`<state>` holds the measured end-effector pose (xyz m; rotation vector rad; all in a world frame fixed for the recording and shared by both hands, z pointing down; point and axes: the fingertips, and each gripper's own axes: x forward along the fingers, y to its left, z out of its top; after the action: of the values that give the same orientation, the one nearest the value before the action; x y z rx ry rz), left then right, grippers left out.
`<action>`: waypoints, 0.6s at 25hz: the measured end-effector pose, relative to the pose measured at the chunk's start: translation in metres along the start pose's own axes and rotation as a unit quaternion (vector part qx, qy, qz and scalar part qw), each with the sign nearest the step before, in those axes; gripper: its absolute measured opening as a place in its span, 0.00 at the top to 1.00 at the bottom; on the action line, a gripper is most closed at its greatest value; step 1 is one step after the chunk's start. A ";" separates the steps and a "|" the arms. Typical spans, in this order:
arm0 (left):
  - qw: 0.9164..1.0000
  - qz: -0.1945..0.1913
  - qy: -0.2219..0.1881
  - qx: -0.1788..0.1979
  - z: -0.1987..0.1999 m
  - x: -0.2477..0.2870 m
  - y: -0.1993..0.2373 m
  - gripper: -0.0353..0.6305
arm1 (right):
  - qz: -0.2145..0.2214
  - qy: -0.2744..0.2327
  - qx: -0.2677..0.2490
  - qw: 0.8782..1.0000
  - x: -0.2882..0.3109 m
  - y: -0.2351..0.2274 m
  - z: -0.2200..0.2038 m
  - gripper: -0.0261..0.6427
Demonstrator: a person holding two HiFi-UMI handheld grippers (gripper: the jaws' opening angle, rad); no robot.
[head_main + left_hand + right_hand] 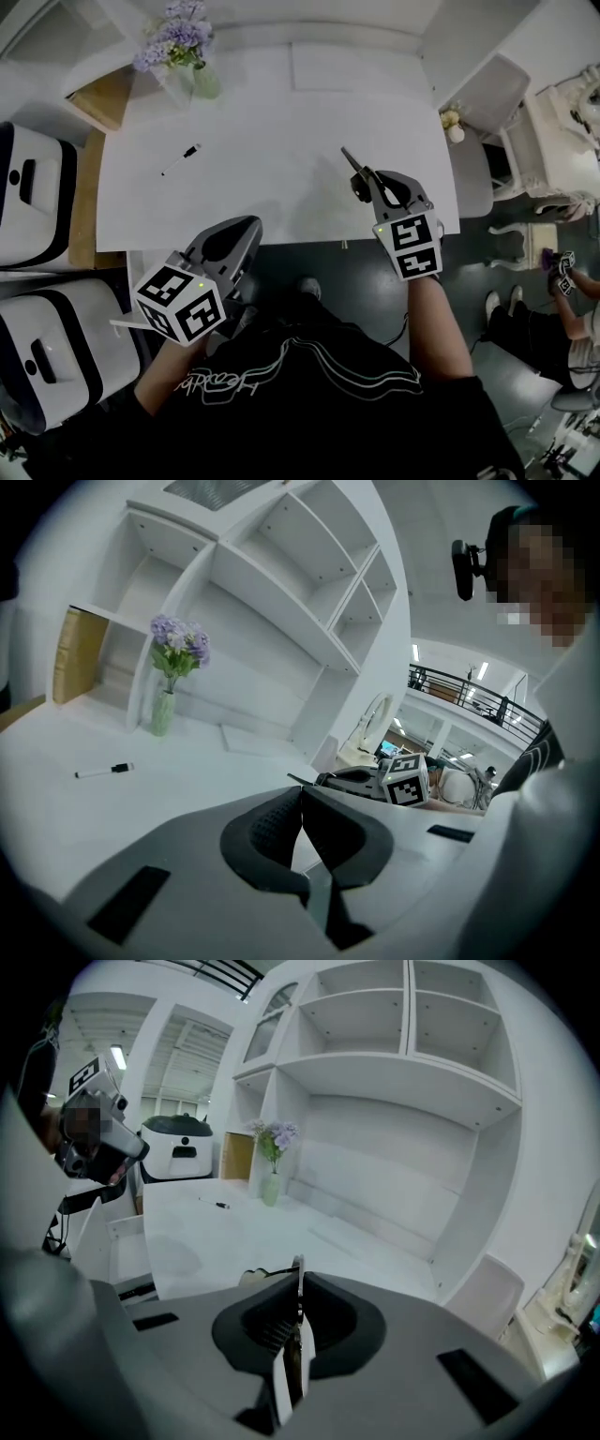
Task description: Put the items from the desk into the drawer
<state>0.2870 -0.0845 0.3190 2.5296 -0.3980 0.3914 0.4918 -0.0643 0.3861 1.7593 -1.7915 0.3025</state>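
- White desk [281,131] fills the upper middle of the head view. Toward its upper left a black-capped pen [180,159] lies alone, below the vase of flowers [183,56].
- Lower left: the left hand-held gripper [300,803] hangs off the desk's near edge, jaws together with nothing between them.
- At the left of the right gripper view, what looks like the open drawer [127,1232] sits beside the desk.
- Right of centre: the right hand-held gripper [364,187] is clamped on a thin flat item [350,161]. The item's dark tip pokes out over the desk near its front edge.
- Risk, as I judge it: the jaws pinch only a narrow edge of the item, so it could pivot or slip out while being carried across to the drawer.
- Its protruding tip could also catch the drawer rim if it is lowered at an angle.
- The pen is slim and round and may roll away from a careless pinch.
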 end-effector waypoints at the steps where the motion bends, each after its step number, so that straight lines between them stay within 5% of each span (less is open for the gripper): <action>1: 1.000 0.002 -0.003 0.000 0.000 -0.012 0.003 0.91 | 0.003 -0.006 -0.005 1.000 -0.003 0.013 0.010 0.89; 15: 0.996 0.069 -0.053 -0.029 -0.020 -0.188 0.078 0.91 | 0.098 -0.062 -0.082 0.990 -0.013 0.217 0.122 0.89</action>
<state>0.0838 -0.0989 0.3050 2.4798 -0.6186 0.2937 0.2505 -0.1010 0.3353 1.5215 -2.0218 0.1219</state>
